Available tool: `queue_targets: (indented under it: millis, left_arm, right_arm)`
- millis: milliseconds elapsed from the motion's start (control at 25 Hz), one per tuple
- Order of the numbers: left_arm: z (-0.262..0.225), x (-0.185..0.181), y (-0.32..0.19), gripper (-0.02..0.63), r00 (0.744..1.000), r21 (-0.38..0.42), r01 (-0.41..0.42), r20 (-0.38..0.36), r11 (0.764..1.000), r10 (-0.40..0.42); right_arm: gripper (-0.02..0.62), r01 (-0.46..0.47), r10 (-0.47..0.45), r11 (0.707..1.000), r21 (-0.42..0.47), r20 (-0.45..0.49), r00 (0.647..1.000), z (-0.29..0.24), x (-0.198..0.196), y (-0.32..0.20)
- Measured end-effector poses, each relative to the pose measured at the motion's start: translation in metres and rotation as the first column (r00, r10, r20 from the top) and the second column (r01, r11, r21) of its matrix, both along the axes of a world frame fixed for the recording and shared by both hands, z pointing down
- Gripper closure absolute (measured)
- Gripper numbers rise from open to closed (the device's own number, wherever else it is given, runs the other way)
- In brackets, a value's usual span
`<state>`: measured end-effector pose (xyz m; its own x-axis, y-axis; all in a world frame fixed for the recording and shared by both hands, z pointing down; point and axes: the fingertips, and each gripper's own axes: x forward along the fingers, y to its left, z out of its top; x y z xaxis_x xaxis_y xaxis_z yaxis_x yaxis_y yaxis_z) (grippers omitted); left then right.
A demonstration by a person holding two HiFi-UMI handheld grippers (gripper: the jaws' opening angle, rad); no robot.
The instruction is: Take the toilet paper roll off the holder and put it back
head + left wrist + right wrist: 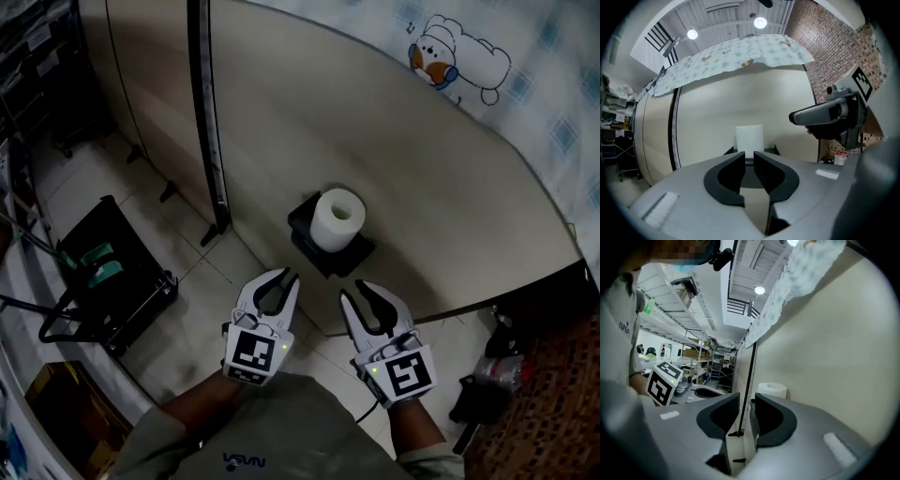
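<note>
The toilet paper roll is white, its holder black, the wall beige, the cloth blue-checked.

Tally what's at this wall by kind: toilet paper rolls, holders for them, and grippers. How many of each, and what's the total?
toilet paper roll: 1
holder: 1
grippers: 2, the left gripper and the right gripper
Total: 4
</note>
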<state>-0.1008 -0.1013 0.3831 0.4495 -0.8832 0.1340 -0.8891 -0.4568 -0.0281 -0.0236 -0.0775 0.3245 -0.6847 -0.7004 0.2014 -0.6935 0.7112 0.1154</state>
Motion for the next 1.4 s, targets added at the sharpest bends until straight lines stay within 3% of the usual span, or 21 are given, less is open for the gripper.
queue_targets:
  millis: [200, 600, 880, 1400]
  left_arm:
    - [-0.005, -0.013, -0.032, 0.578, 0.998, 0.027, -0.052, -0.02, 0.998, 0.053]
    - [0.003, -0.016, -0.073, 0.578, 0.991, 0.019, -0.127, -0.04, 0.992, 0.128]
    - [0.012, -0.01, -0.076, 0.578, 0.995, -0.006, -0.083, -0.058, 0.997, 0.082]
    - [0.023, -0.019, -0.075, 0.578, 0.996, -0.028, -0.055, -0.07, 0.998, 0.053]
  right_arm:
    - [0.478, 0.009, -0.008, 1.0, 0.01, -0.124, 0.992, -0.022, -0.02, -0.03]
    - [0.437, 0.059, -0.083, 0.995, -0.08, -0.339, 0.937, -0.024, -0.042, -0.076]
    - [0.416, 0.183, -0.257, 0.964, -0.19, -0.518, 0.816, -0.006, -0.044, -0.081]
    - [0.407, 0.169, -0.348, 0.932, -0.321, -0.655, 0.671, 0.012, -0.057, -0.103]
